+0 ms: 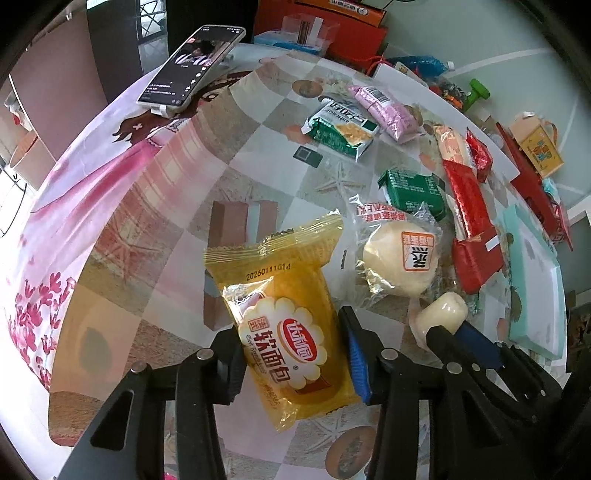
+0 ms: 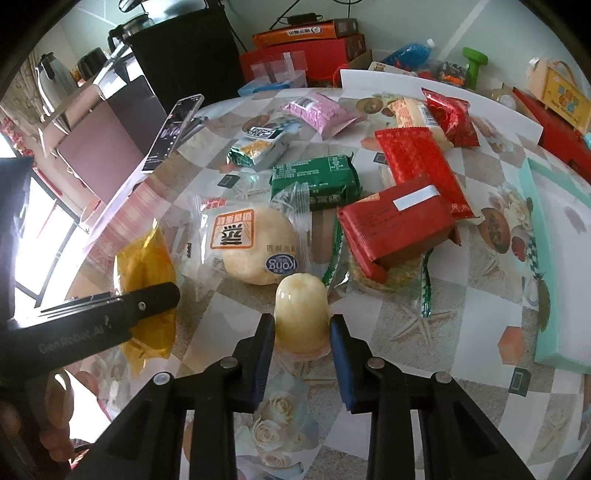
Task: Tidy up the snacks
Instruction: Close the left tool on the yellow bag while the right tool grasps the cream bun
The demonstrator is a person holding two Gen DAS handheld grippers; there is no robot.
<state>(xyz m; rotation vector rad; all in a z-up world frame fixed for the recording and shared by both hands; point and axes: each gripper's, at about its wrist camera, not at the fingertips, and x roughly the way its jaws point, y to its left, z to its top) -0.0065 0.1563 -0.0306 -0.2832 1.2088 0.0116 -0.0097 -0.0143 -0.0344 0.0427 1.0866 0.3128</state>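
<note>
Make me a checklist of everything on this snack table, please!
Surface: patterned tablecloth, crowded.
Job's things: yellow bread packet, pale jelly cup, round cake, green packets, red packets, pink packet.
Clutter: phone propped up, mint box, red boxes.
Grippers: left gripper around the bread packet; right gripper shut on the jelly cup.
Cables: black cable behind boxes.
Surroundings: kettle, window.

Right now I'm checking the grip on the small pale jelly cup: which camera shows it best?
The right wrist view. The jelly cup sits centred between the right tongs, both pads against its sides. The left wrist view shows the cup only at its right side, partly hidden behind the right tongs' fingers.
</note>
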